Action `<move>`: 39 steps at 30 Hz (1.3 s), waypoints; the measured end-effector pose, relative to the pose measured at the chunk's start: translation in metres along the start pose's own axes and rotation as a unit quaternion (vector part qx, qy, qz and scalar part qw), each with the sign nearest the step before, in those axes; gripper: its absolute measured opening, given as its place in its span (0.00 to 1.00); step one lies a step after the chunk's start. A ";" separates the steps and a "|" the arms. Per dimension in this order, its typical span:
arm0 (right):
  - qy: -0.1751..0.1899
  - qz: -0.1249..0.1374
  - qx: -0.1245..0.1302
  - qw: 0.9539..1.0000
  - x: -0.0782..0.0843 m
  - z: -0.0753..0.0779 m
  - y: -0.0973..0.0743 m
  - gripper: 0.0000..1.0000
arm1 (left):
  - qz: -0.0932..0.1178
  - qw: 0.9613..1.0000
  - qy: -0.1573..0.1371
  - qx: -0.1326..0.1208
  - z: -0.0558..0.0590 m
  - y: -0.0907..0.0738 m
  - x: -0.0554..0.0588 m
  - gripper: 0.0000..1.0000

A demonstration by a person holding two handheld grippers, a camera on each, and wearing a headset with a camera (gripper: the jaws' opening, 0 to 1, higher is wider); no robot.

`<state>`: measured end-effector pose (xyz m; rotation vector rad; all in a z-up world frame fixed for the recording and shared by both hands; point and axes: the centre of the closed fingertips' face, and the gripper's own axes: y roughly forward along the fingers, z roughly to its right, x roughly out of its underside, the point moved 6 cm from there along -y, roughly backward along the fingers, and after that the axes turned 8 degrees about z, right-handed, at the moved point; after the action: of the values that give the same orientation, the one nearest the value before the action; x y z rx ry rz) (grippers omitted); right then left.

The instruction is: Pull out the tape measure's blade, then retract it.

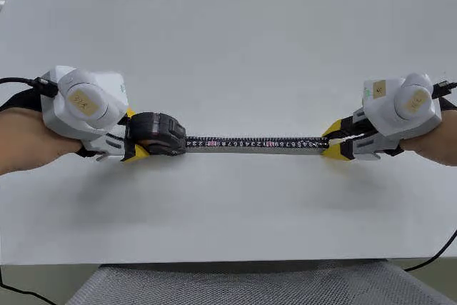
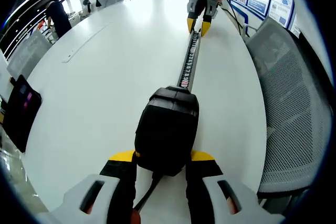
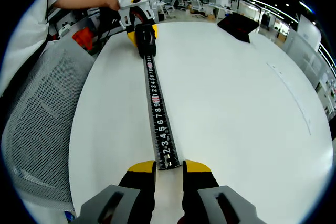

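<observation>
The tape measure (image 1: pixel 158 133) lies toward the counter's (image 1: pixel 228 48) front edge. Its case (image 2: pixel 167 129) is clamped in our left gripper (image 2: pixel 163 158), and its blade (image 1: pixel 253 143) is drawn out rightward, long axis parallel to that edge. Our right gripper (image 3: pixel 169 167) is closed on the blade's tip, well apart from the case. To retract, we judge the right gripper must travel straight along the blade toward the left one.

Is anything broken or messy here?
No, nothing stands out. The left hand-held gripper holds the tape measure, and its blade runs straight, without kinks, to the right hand-held gripper across the white table.
</observation>
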<state>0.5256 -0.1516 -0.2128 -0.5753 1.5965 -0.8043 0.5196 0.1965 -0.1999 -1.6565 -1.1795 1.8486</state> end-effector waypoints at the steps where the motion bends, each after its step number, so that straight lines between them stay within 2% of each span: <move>1: 0.004 0.001 0.003 1.000 0.000 0.001 -0.001 0.17 | -0.001 1.000 -0.005 0.000 0.000 -0.001 0.001 0.33; 6: 0.009 0.001 0.008 1.000 0.000 0.002 -0.002 0.21 | 0.010 1.000 -0.024 0.002 -0.001 -0.004 0.000 0.40; 12: 0.015 0.004 0.011 1.000 -0.002 0.002 -0.002 0.23 | 0.012 1.000 -0.023 0.002 0.000 -0.003 -0.001 0.39; 19: 0.042 0.024 0.025 0.999 -0.007 0.002 -0.004 0.27 | 0.021 0.999 -0.036 -0.001 -0.001 -0.006 -0.004 0.40; 21: 0.058 0.041 0.033 0.997 -0.010 0.001 -0.005 0.29 | 0.026 0.999 -0.045 -0.006 -0.001 -0.009 -0.004 0.41; 29: 0.085 0.064 0.063 0.992 -0.012 -0.005 -0.009 0.40 | 0.056 0.994 -0.086 -0.032 0.002 -0.021 -0.004 0.48; 35: 0.097 0.079 0.092 0.988 -0.015 -0.007 -0.015 0.46 | 0.071 0.992 -0.096 -0.046 0.005 -0.028 -0.005 0.50; 39: 0.109 0.095 0.113 0.983 -0.016 -0.008 -0.019 0.51 | 0.080 0.990 -0.105 -0.050 0.009 -0.030 -0.005 0.51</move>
<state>0.5195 -0.1499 -0.1875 -0.1735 1.6999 -0.9113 0.5052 0.2074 -0.1736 -1.6866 -1.2751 2.1406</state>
